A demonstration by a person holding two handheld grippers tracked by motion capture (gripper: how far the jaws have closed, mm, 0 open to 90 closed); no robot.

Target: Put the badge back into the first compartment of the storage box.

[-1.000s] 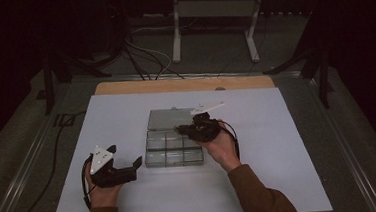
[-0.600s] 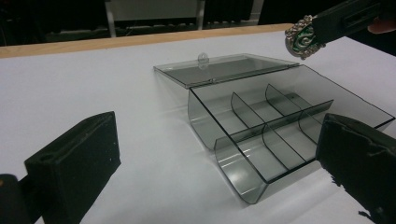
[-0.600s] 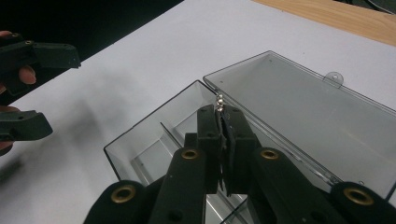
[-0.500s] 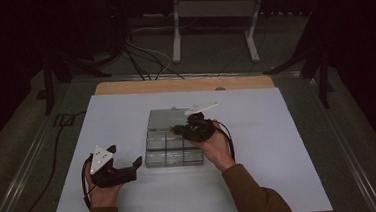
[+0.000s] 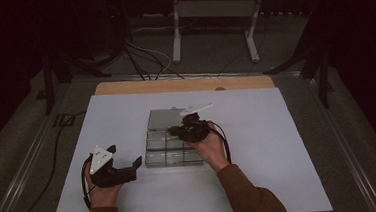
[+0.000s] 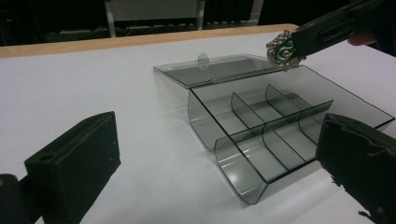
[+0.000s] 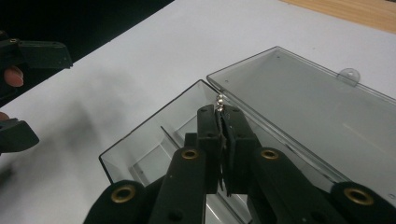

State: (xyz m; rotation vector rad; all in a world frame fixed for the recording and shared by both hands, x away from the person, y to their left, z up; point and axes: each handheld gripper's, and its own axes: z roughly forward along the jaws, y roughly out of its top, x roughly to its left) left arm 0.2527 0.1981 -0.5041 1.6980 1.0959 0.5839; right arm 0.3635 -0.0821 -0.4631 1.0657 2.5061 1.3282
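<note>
Flanking open organiser box (image 5: 171,142): grippers

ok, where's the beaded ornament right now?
In the left gripper view the beaded ornament sits pinched in the right gripper, above the far compartments of the clear box, near its open lid.

No lettering, label, brand, number or sign can be read in any of the views: the clear smoky plastic compartment box (image 6: 280,135) with its open lid, the white tabletop (image 5: 278,130), the black jaws and the small green-and-silver beaded ornament (image 6: 282,51) all show plain surfaces without markings
</note>
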